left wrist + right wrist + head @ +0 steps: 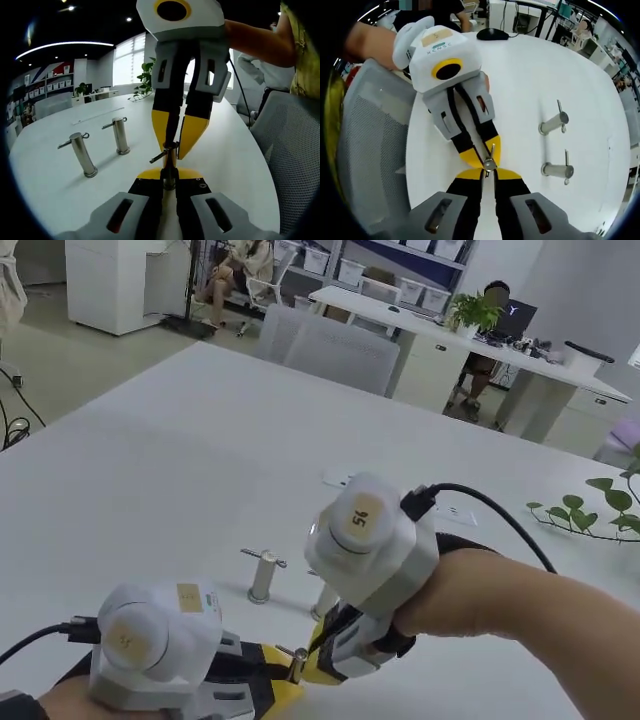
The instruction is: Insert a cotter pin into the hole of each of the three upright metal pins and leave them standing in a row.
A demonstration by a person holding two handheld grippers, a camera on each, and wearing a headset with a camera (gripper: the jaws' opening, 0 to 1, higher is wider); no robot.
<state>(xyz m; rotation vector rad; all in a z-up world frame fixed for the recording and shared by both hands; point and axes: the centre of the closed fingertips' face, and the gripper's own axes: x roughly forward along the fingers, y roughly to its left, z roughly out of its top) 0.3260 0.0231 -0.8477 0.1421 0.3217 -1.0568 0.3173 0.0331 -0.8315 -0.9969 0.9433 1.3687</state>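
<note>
Left hand-held gripper [169, 176], jaws pinched together, right hand-held gripper [489, 172] meeting it tip to tip, jaws likewise closed

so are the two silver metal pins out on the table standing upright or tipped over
Upright: the nearer silver metal pin and the farther one both stand on their bases on the white table.
</note>
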